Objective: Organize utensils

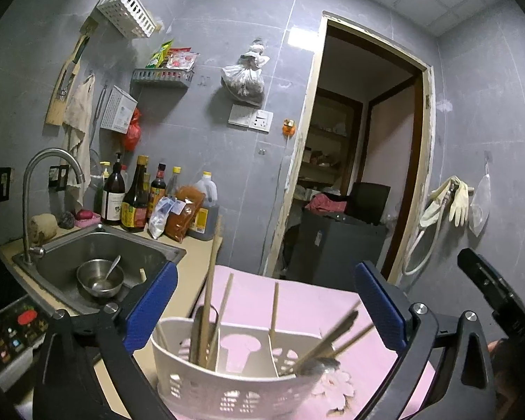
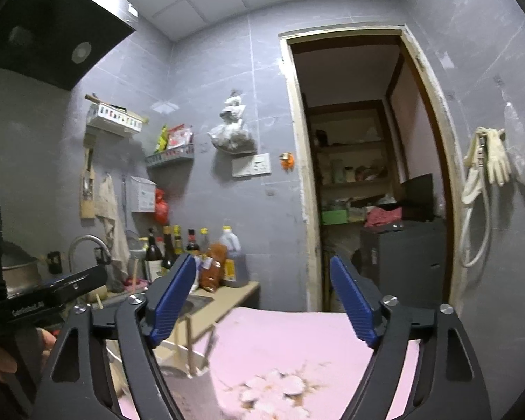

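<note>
Left wrist view: left tongs spread, empty, above the white perforated plastic utensil caddy on the pink-covered bench; wooden chopsticks already inside. Right wrist view: right tongs spread, empty; probably near finished.

White perforated plastic basket holds pale wooden chopsticks and a shiny metal spoon on a matt pink cloth; far left, a brushed steel sink with a glossy metal bowl
</note>
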{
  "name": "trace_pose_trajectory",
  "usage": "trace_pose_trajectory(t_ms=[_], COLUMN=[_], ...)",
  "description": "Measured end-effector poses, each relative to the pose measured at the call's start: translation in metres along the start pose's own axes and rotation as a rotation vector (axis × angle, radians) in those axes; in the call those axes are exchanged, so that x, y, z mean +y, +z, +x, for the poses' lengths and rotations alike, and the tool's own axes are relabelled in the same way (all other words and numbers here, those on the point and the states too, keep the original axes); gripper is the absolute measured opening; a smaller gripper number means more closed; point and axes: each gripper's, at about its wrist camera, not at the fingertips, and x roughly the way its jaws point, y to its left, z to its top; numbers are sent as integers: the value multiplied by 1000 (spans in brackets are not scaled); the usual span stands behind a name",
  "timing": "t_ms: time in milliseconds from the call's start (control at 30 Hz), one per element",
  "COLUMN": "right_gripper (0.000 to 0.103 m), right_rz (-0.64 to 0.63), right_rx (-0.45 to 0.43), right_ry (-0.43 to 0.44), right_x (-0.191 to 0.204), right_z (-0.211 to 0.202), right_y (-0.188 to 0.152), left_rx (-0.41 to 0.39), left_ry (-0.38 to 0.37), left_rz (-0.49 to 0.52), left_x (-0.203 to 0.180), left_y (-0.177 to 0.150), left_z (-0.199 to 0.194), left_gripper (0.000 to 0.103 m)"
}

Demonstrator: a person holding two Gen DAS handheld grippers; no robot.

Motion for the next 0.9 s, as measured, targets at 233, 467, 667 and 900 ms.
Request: trace_pose_trajectory(t_ms=[233,467,667,900], right_gripper=[95,103,103,103], right_rz=[12,27,2,-46], right_rx=[42,98,120,120], right_ry=[-65,-106,-159,-213], right_x=[-20,-28,-29,-26], right_z=[-26,-49,-73,-98], right_y=[-8,-19,-31,-41], left_rx=[29,47,59,86], left_ry=[-11,-2,27,48], left_rz=[24,22,75,89], left_x=[-16,-26,-35,-33], left_y=[-18,-33,-47,-67], left_z=[-12,-27,-42,-57], left_gripper=[100,100,100,100])
